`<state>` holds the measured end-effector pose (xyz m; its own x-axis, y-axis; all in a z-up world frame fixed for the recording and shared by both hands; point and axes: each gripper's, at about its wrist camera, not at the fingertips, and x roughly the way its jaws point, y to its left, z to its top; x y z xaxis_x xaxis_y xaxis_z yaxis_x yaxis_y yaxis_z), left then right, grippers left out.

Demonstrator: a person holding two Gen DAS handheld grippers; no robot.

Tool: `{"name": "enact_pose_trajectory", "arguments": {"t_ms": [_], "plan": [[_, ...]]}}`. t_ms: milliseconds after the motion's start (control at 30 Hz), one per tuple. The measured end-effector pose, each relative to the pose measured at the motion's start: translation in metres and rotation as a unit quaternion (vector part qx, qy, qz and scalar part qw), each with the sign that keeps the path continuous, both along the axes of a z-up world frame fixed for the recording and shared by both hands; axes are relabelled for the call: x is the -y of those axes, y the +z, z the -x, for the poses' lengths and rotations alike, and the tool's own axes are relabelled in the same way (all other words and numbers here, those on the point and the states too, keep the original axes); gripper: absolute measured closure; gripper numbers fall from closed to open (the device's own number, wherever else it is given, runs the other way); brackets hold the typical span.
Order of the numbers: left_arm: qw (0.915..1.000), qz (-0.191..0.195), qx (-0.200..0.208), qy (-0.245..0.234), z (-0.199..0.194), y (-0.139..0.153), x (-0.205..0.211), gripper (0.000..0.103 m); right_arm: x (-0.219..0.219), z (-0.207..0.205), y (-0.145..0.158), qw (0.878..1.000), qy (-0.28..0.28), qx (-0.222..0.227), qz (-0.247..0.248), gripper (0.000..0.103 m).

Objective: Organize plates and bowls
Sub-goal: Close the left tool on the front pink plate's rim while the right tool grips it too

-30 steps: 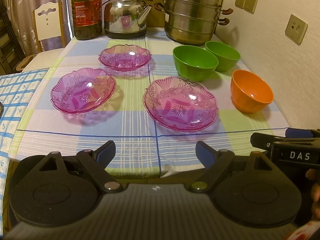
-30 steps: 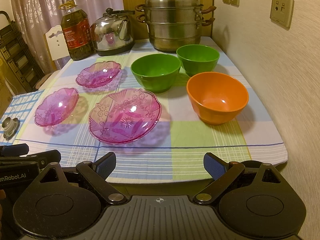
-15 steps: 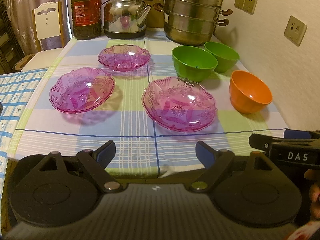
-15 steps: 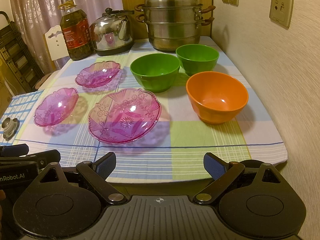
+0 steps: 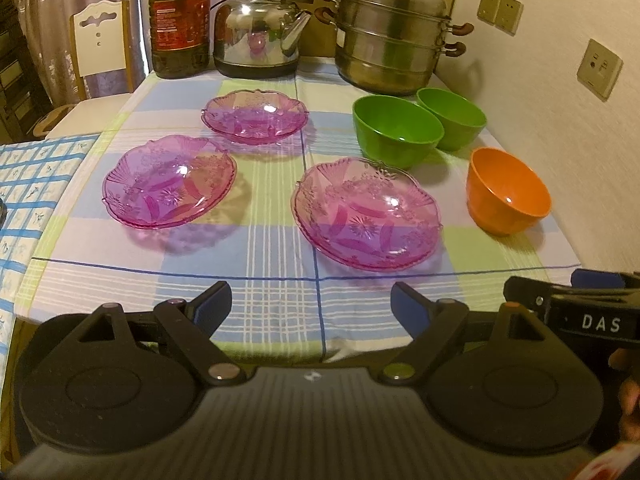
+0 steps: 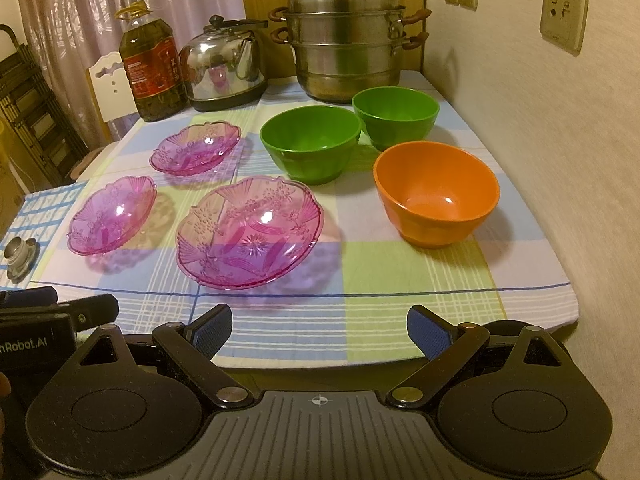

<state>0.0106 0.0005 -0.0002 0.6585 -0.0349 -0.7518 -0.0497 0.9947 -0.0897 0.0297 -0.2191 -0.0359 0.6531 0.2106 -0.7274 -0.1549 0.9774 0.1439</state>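
Observation:
Three purple glass plates lie apart on the checked tablecloth: a near one point(image 5: 366, 214) point(image 6: 250, 230), a left one point(image 5: 168, 182) point(image 6: 112, 214) and a far one point(image 5: 256, 116) point(image 6: 196, 148). Two green bowls point(image 5: 396, 134) point(image 5: 452, 122) point(image 6: 310, 142) point(image 6: 396, 116) stand side by side behind an orange bowl point(image 5: 506, 190) point(image 6: 436, 198). My left gripper point(image 5: 310, 306) is open and empty at the table's near edge. My right gripper point(image 6: 320, 330) is open and empty at the near edge, short of the near plate and the orange bowl.
A steel steamer pot point(image 6: 346, 36), a kettle point(image 6: 224, 66) and an oil bottle point(image 6: 154, 66) stand along the table's back. The wall point(image 6: 560, 140) runs close along the right. A white chair point(image 5: 100, 46) stands far left. A small metal knob point(image 6: 18, 250) lies left.
Both grippers have shifted very slightly; the table view has barely moved. Plates and bowls have not moved.

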Motion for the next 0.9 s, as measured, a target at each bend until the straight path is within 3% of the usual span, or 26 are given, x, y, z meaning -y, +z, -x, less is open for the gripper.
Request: {"name": "enact_pose_trajectory", "arguments": {"t_ms": [267, 633, 800, 833, 900], "plan": [[0.9999, 0.008, 0.003, 0.012, -0.022, -0.005, -0.020, 0.018, -0.005, -0.018, -0.004, 0.999, 0.012, -0.015, -0.035, 0.009], [0.9997, 0.016, -0.012, 0.015, -0.065, -0.023, -0.039, 0.020, -0.020, -0.058, -0.016, 0.999, 0.024, -0.018, -0.029, 0.009], [0.9994, 0.023, -0.024, 0.010, -0.091, -0.035, -0.044, 0.028, -0.022, -0.078, -0.025, 0.999, 0.024, -0.019, -0.034, 0.009], [0.9994, 0.023, -0.026, 0.009, -0.096, -0.037, -0.044, 0.028, -0.023, -0.083, -0.027, 0.999, 0.024, -0.020, -0.035, 0.010], [0.9993, 0.023, -0.028, 0.006, -0.106, -0.042, -0.045, 0.029, -0.024, -0.092, -0.032, 0.999, 0.024, -0.024, -0.032, 0.022]]}}
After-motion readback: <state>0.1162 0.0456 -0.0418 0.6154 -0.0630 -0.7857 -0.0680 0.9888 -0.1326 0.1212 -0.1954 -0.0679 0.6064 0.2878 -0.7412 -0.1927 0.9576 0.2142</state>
